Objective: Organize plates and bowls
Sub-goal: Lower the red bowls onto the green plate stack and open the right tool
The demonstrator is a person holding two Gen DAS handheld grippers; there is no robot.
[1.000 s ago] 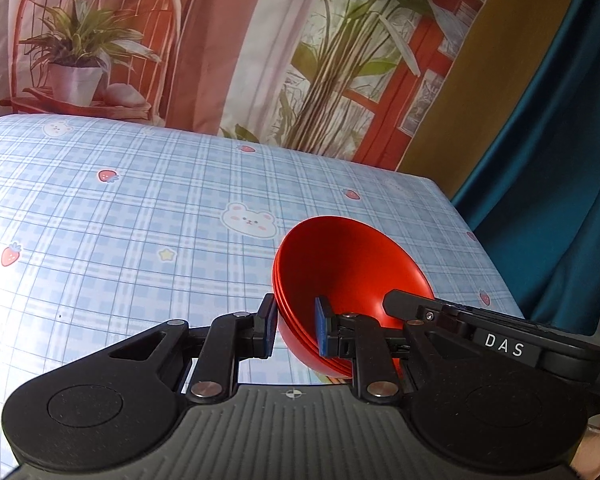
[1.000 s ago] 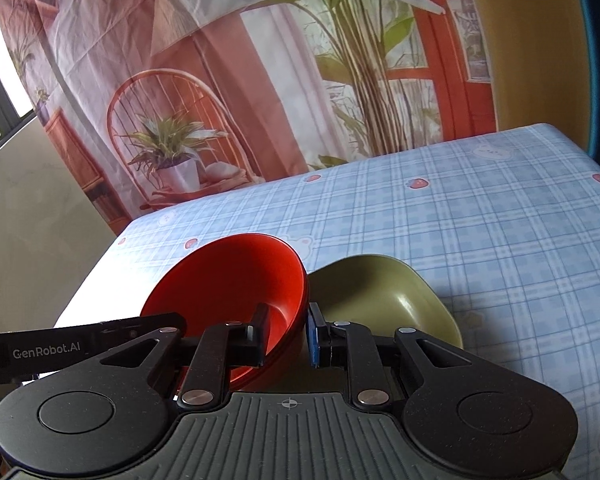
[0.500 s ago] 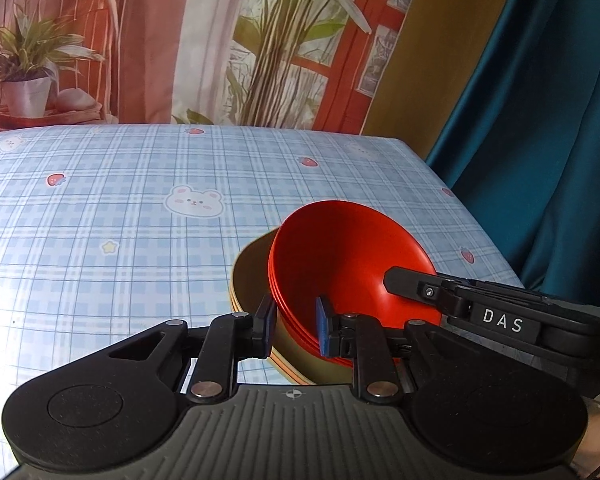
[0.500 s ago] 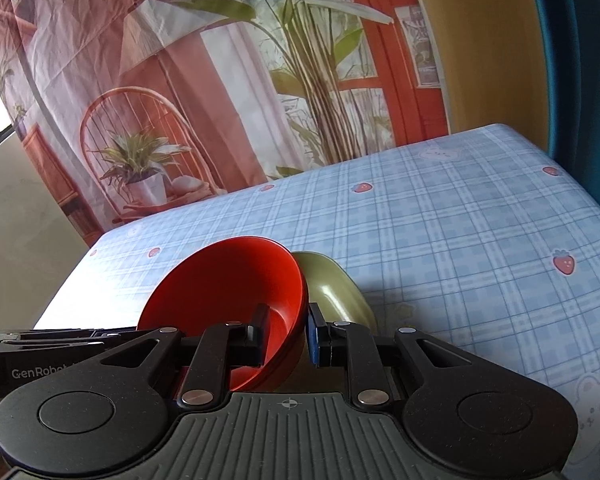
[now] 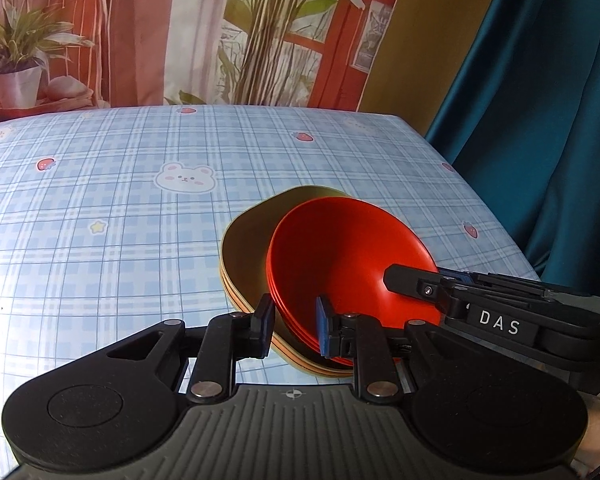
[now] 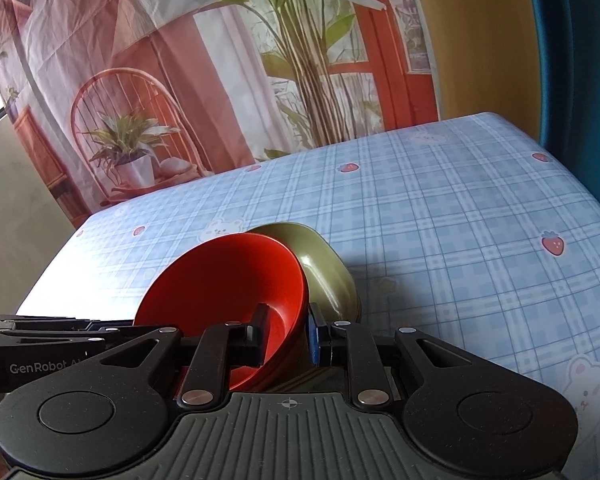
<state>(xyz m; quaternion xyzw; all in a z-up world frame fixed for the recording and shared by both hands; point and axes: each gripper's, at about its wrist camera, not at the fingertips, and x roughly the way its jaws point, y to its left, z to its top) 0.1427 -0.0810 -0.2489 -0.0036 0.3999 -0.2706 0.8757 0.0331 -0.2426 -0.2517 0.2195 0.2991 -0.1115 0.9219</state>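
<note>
With both grippers on one stack, near to far:

left gripper (image 5: pixel 293 326): my fingers pinch the near rim of the red bowls (image 5: pixel 352 264), one pad outside, one inside; clamped on the rim, so the stack hangs tilted toward me.

right gripper (image 6: pixel 287 338): same stack, opposite rim; fingers closed over the wall of the red bowls (image 6: pixel 224 284), left pad inside the bowl, right pad outside against the olive.

why two grips: I judge several nested bowls are too heavy or wobbly for one rim pinch, so I hold both sides to set them level.

olive bowls (image 5: pixel 248 244): just beyond and under my left fingers, a nested olive stack with layered rims; red stack sits partly inside it, offset to the right. Touching or just above, cannot tell.

in the way: right gripper's outer pad is wedged between red wall and olive bowls (image 6: pixel 328 276); could catch when the red stack seats.

table (image 5: pixel 140 208): checked blue cloth with bears and strawberries, ahead of both fingers.

backdrop (image 6: pixel 220 60): printed curtain, far beyond the fingertips.
</note>
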